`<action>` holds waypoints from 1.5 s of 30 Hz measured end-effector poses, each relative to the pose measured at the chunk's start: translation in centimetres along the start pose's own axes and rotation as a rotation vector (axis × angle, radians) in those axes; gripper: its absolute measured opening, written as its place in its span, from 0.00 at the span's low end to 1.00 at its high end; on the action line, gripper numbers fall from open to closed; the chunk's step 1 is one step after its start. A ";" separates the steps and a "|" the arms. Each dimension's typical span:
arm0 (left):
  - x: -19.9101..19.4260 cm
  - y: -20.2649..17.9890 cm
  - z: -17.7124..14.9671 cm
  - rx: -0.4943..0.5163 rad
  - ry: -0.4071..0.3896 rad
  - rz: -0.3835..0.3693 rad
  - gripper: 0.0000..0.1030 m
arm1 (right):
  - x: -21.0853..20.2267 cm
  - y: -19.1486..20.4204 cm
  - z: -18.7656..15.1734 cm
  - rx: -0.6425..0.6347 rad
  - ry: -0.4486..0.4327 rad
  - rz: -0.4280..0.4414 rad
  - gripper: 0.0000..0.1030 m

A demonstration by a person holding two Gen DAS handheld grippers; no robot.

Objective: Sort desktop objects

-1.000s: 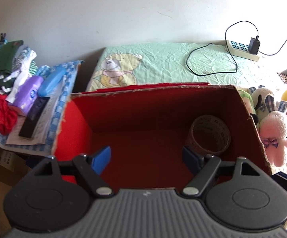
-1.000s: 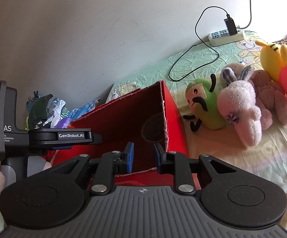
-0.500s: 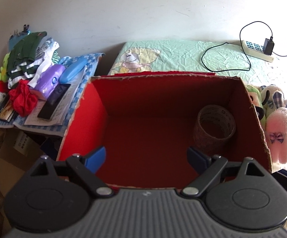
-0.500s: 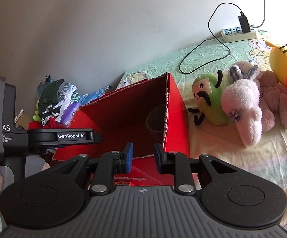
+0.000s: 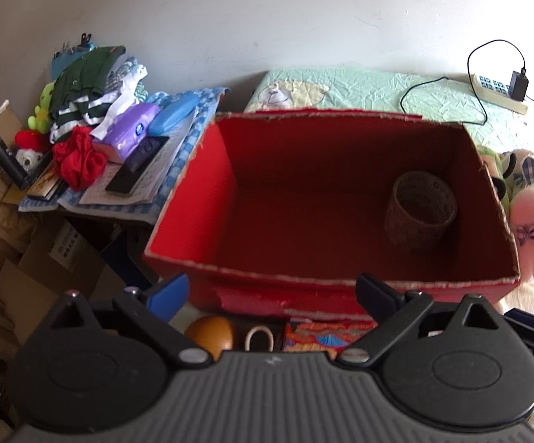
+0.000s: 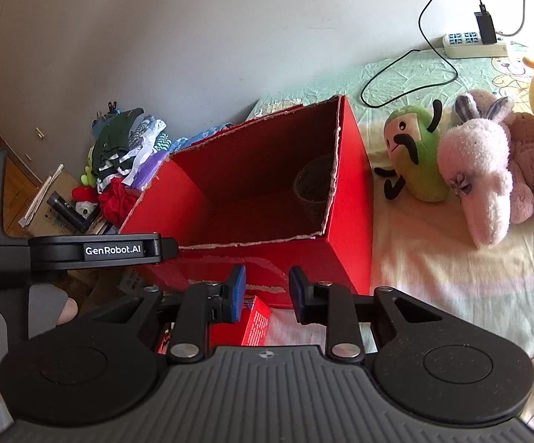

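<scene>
Left gripper [image 5: 272,295] back — perhaps; rumpled bedsheet [image 6: 451,277]

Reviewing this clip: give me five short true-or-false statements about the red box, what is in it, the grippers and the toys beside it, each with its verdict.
1. A roll of tape sits inside the red box. True.
2. The left gripper holds the tape. False: its jaws are wide apart with nothing between them, short of the box.
3. The plush toys lie inside the box. False: they lie on the bed outside it, next to its side wall.
4. A charger is plugged into the power strip. True.
5. The right gripper grips the box's rim. False: its jaws are open and holding nothing.
</scene>
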State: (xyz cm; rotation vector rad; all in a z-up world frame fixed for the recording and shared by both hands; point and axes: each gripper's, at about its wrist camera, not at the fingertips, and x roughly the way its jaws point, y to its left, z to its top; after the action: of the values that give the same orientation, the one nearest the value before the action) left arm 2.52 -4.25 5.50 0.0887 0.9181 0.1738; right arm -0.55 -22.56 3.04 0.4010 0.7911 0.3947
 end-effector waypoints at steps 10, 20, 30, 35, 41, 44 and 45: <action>1.0 -0.2 -3.4 -0.009 0.068 -0.116 0.90 | 1.0 -1.4 -2.2 0.020 0.132 0.015 0.28; 0.2 -0.6 -9.0 0.082 0.064 -0.391 0.78 | 2.0 -4.5 -4.0 0.162 0.239 0.066 0.29; 0.2 -4.7 -11.1 0.259 0.069 -0.484 0.58 | 3.6 -6.1 -5.4 0.285 0.314 0.200 0.35; 1.4 -6.6 -12.1 0.345 0.082 -0.442 0.56 | 4.0 -6.8 -5.6 0.327 0.329 0.226 0.35; 2.1 -6.8 -12.1 0.349 0.081 -0.436 0.63 | 4.6 -7.0 -5.8 0.332 0.350 0.254 0.35; 3.0 -7.0 -12.2 0.334 0.098 -0.455 0.63 | 5.1 -7.0 -5.8 0.330 0.357 0.252 0.35; 3.0 -7.1 -12.3 0.331 0.087 -0.468 0.63 | 5.2 -7.1 -5.8 0.334 0.359 0.253 0.35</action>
State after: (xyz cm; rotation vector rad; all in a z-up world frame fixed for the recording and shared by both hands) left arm -4.70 -10.64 -5.38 0.1703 1.0234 -0.4134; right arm -0.20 -24.96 -7.15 0.7602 1.1677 0.5832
